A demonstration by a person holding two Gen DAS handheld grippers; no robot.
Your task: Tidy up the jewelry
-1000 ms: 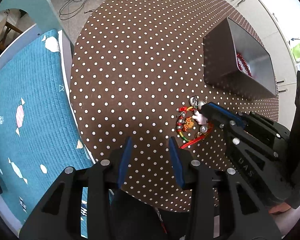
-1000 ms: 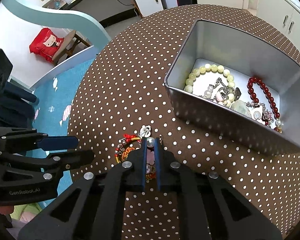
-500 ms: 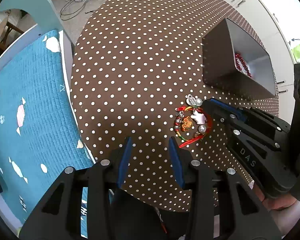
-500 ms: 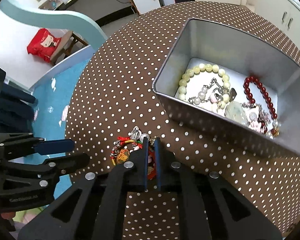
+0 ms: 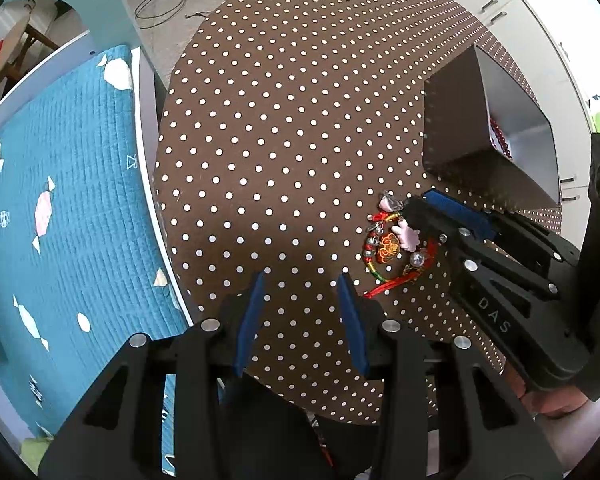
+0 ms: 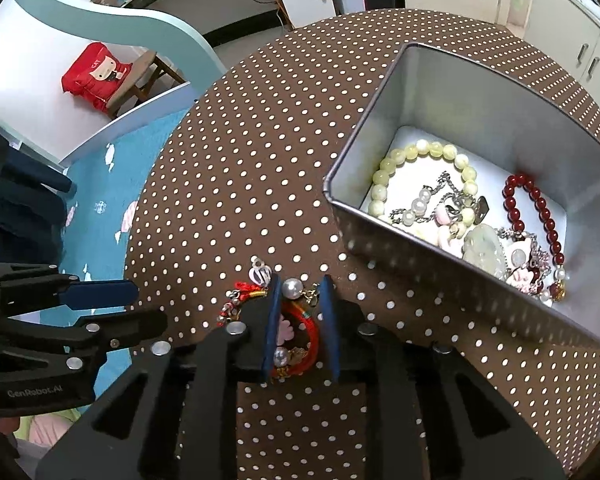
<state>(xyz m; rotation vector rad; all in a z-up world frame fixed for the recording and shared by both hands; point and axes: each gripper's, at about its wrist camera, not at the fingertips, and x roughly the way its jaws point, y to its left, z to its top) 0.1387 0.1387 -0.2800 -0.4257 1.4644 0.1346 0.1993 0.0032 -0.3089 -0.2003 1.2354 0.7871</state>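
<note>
A red cord bracelet with pearls and charms lies on the brown dotted table; in the right wrist view it sits between my right fingers. My right gripper is open around it, jaws a small gap apart; it also shows in the left wrist view. My left gripper is open and empty, a short way left of the bracelet. A silver tin at the right holds a yellow bead bracelet, a red bead bracelet and chains.
The round table ends close behind my left gripper. A teal quilted bed lies left of it. White cabinets stand beyond the tin. The left gripper shows in the right wrist view.
My right gripper, shut on the bracelet earlier, has opened its jaws around it. The bracelet has shifted slightly towards me. The left gripper has stayed open and still.
</note>
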